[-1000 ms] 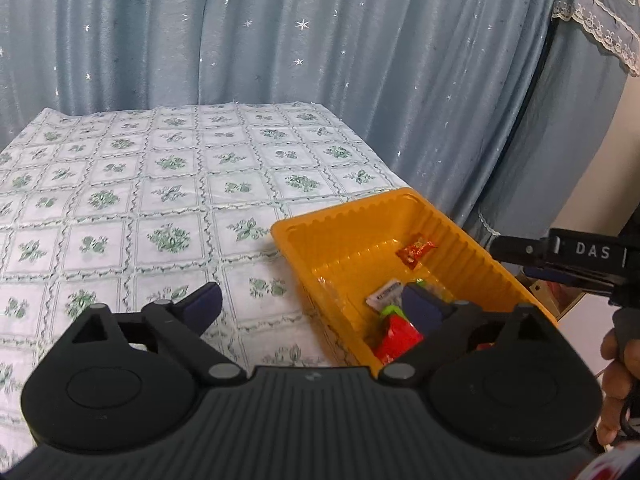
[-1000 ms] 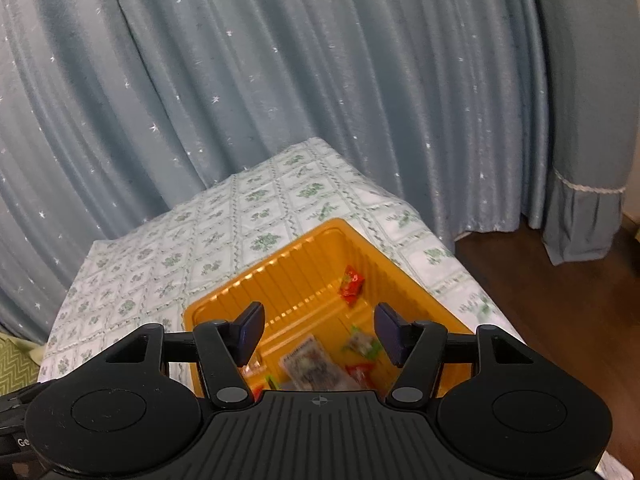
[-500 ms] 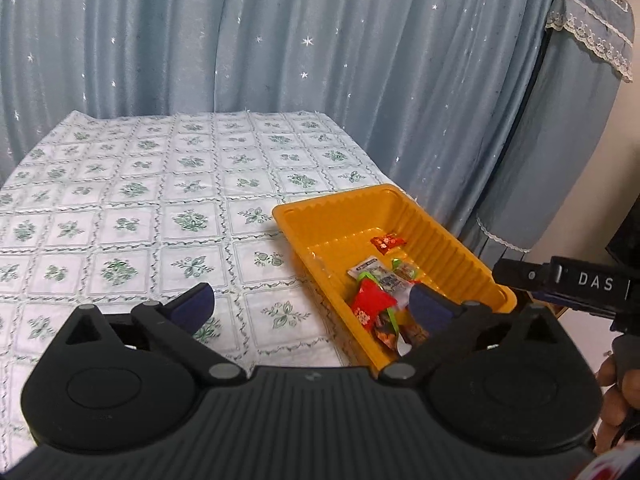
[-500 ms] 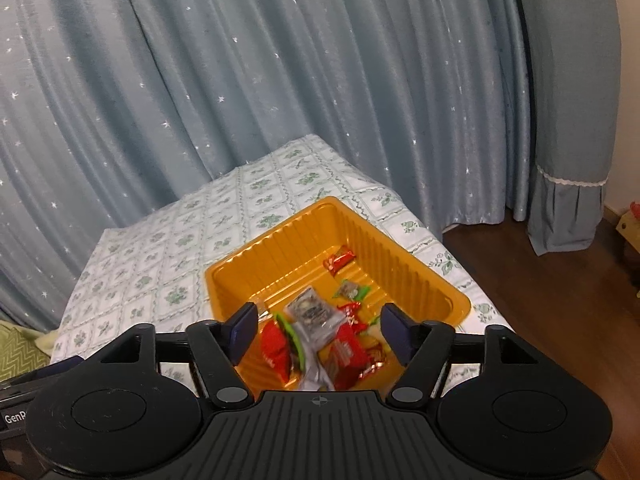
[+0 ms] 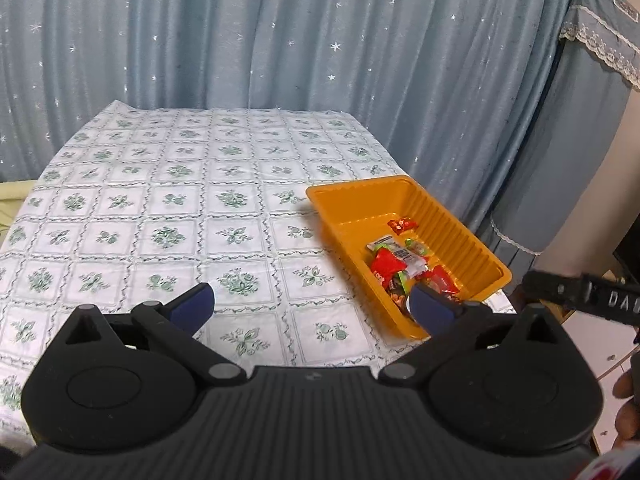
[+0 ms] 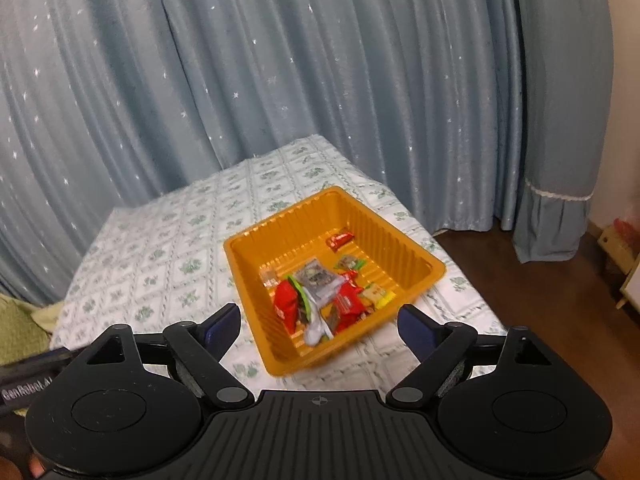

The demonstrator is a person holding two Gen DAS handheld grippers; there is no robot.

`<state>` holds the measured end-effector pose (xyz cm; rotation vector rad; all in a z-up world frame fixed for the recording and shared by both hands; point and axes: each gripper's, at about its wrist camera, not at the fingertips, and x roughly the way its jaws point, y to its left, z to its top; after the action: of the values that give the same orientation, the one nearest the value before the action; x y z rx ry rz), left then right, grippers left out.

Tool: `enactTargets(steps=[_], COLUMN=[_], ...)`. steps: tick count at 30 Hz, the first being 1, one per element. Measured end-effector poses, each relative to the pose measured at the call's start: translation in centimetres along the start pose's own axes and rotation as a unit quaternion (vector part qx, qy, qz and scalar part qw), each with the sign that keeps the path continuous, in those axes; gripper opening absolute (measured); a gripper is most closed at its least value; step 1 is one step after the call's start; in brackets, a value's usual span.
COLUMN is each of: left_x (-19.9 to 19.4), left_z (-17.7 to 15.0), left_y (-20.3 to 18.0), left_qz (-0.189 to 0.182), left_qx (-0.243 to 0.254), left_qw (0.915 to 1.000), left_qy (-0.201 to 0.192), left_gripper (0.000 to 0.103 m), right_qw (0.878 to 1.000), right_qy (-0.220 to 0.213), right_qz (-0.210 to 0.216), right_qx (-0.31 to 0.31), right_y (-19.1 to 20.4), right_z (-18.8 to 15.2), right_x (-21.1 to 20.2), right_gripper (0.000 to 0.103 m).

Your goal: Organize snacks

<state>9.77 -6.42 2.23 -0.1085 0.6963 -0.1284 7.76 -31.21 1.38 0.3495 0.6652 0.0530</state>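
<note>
An orange plastic tray (image 5: 464,236) (image 6: 400,240) sits at the table's right edge and holds several wrapped snacks (image 5: 396,268) (image 6: 320,296), mostly red and green, piled at its near end. One small red packet (image 5: 402,224) (image 6: 339,239) lies apart near the far wall. My left gripper (image 5: 312,304) is open and empty, above the table to the tray's left and nearer me. My right gripper (image 6: 320,326) is open and empty, raised above the tray's near end. The right gripper's body (image 5: 580,294) shows in the left wrist view.
The table wears a white cloth with a green flower pattern (image 5: 180,216) (image 6: 168,248). Blue starred curtains (image 5: 280,40) hang behind it. A wooden floor (image 6: 520,280) and a pale cabinet (image 6: 632,280) lie to the right, past the table edge.
Both grippers have pulled back and up from the tray, so it looks smaller and farther. The snacks have slid into a pile at the tray's near end.
</note>
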Motion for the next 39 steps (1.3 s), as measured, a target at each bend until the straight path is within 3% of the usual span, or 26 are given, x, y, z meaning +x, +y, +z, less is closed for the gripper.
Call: enactTargets(steps=[17, 39], left_x=[-7.1, -11.3], left_z=[-1.9, -3.9], left_y=[-1.4, -2.0], left_qz=[-0.017, -0.009], left_qx=[0.006, 0.01], left_qw=[0.9998, 0.9998], left_qy=[-0.012, -0.014], left_gripper=[0.103, 0.103], right_qw=[0.999, 0.998], right_qy=[0.003, -0.011], right_qz=[-0.019, -0.031], right_qx=[-0.039, -0.057], right_y=[2.3, 3.1], right_z=[-2.4, -4.9], right_x=[-6.5, -11.7], right_gripper=[0.086, 0.086])
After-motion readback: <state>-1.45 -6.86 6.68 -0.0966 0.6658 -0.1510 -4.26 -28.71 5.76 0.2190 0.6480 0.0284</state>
